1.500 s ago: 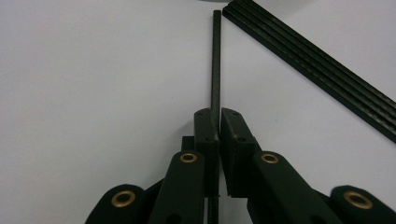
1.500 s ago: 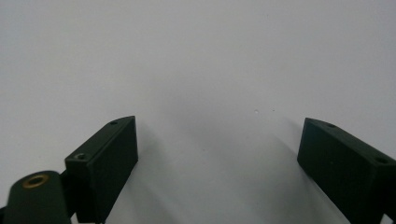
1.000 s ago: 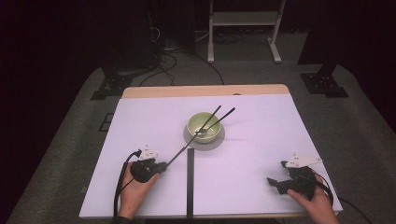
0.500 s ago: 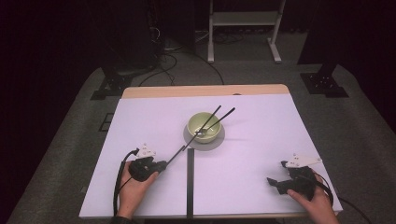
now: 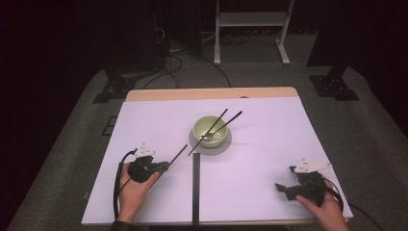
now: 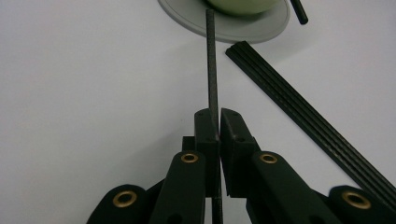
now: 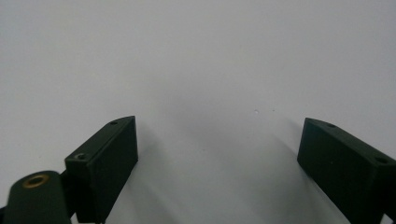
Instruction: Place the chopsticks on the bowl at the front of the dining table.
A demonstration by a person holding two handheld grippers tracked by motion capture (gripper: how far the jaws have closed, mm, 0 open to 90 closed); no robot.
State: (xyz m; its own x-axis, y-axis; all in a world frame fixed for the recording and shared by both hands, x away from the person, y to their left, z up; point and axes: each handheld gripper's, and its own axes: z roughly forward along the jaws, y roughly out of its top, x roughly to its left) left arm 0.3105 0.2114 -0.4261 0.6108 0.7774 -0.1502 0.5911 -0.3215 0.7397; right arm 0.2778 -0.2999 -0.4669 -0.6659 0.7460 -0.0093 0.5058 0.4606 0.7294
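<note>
A pale green bowl [image 5: 210, 129] stands on a grey saucer [image 5: 226, 144] in the middle of the white table [image 5: 269, 125]. Two dark chopsticks [image 5: 219, 119] lean across the bowl's rim. My left gripper [image 5: 162, 166] rests at the front left, shut on a third black chopstick [image 5: 178, 154] whose far tip reaches the saucer's edge. In the left gripper view the jaws [image 6: 218, 114] pinch that chopstick [image 6: 211, 60], which points at the saucer [image 6: 243, 25]. My right gripper [image 5: 283, 187] lies at the front right, its jaws [image 7: 219, 154] open over bare table.
A black ribbed strip [image 5: 196, 192] runs from below the saucer to the table's front edge, just right of my left gripper; it also crosses the left gripper view [image 6: 299, 102]. Beyond the table's wooden far edge [image 5: 211, 94], stands and cables sit on the floor.
</note>
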